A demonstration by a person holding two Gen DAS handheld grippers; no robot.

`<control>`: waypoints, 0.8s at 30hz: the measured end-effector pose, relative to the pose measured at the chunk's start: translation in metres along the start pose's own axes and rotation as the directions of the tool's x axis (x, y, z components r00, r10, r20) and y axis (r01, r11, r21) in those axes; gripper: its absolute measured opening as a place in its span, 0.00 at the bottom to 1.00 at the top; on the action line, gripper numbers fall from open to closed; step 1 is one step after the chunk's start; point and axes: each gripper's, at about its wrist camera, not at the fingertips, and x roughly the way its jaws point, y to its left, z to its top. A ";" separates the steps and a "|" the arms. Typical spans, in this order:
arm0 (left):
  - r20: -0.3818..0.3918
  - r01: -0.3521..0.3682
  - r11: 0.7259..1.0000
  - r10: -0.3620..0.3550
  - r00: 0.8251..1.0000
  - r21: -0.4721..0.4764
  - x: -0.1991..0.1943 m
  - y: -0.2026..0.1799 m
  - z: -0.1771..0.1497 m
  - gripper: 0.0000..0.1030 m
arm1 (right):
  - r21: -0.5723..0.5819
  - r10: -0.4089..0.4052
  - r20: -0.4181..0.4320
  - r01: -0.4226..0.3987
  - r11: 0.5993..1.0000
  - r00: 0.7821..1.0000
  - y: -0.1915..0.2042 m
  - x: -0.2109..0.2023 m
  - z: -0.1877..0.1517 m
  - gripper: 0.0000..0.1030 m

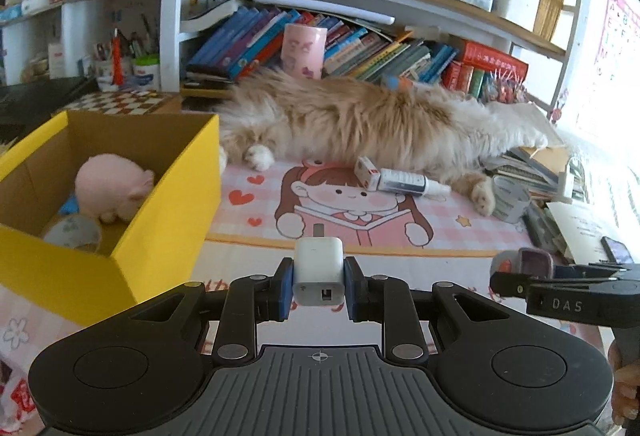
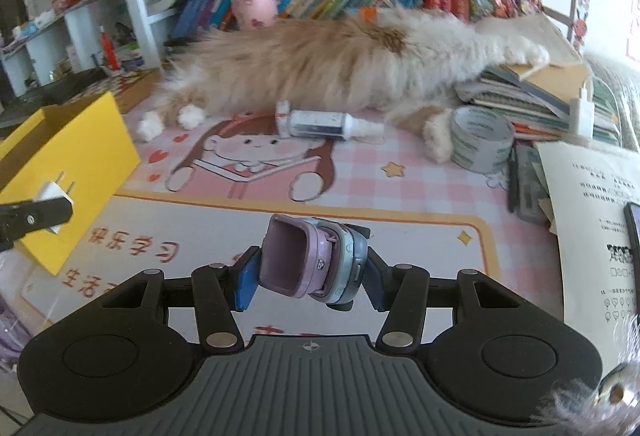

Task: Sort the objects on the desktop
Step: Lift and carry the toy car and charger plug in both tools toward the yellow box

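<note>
Box [image 1: 160,232] sits left on the desk mat [image 1: 440,232], plush pig [image 1: 110,191] inside it. Cat [image 1: 360,123] lies across the back of the mat, bookshelf [image 1: 360,47] behind it. Spray bottle [image 1: 404,181] lies before the cat mid-mat, small carton [image 1: 367,171] touching its left end. Tape roll [image 2: 480,143] right of the bottle (by a paw), book stack [image 2: 532,95] behind the roll.

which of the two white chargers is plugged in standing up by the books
The white charger beside the book stack, upright with a cable attached. The other white charger is clamped in the left gripper, in the air.
</note>
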 end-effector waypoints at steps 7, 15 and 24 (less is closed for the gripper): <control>0.001 0.031 0.999 -0.031 1.000 0.022 -0.017 0.011 -0.006 0.23 | 0.014 0.001 0.018 -0.001 1.000 1.000 0.022 -0.014 -0.007 0.48; -0.016 0.061 0.997 -0.060 0.998 0.055 -0.038 0.034 -0.016 0.23 | 0.030 -0.006 0.017 0.006 1.000 1.000 0.055 -0.027 -0.020 0.48; -0.017 0.118 0.988 -0.117 0.993 0.100 -0.060 0.057 -0.028 0.23 | 0.039 -0.031 0.029 0.030 0.999 0.999 0.093 -0.044 -0.034 0.48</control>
